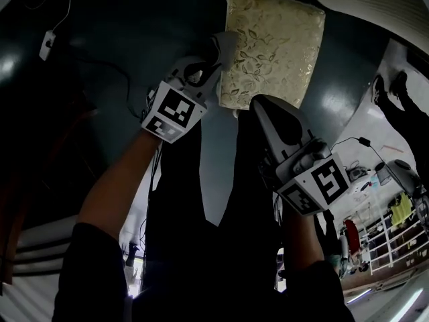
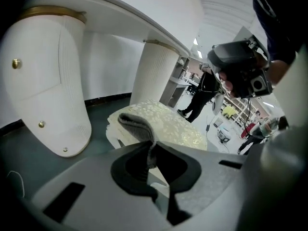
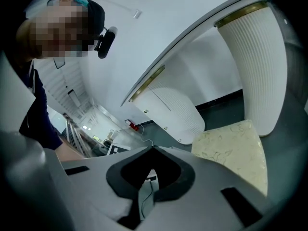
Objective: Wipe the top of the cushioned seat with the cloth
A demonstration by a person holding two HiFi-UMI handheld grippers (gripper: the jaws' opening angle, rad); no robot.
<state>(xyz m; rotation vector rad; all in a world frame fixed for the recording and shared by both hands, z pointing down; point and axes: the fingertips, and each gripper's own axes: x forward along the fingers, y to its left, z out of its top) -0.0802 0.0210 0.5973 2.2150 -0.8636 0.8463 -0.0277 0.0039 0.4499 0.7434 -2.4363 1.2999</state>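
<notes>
The left claw (image 1: 214, 64) is clamped on a grey cloth (image 1: 226, 45) at the left edge of the cream, leaf-patterned cushioned seat (image 1: 275, 39), which lies on the dark floor (image 1: 114, 25). The right claw (image 1: 263, 107) hovers by the seat's near edge with its tips pressed together, holding nothing.

Dim head view, fisheye-warped edges, glaring background

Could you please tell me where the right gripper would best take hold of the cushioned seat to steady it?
Probably its near edge, coming in level from the person's side with jaws opened: the cushioned seat lies flat, so only its rim fits between them.
</notes>
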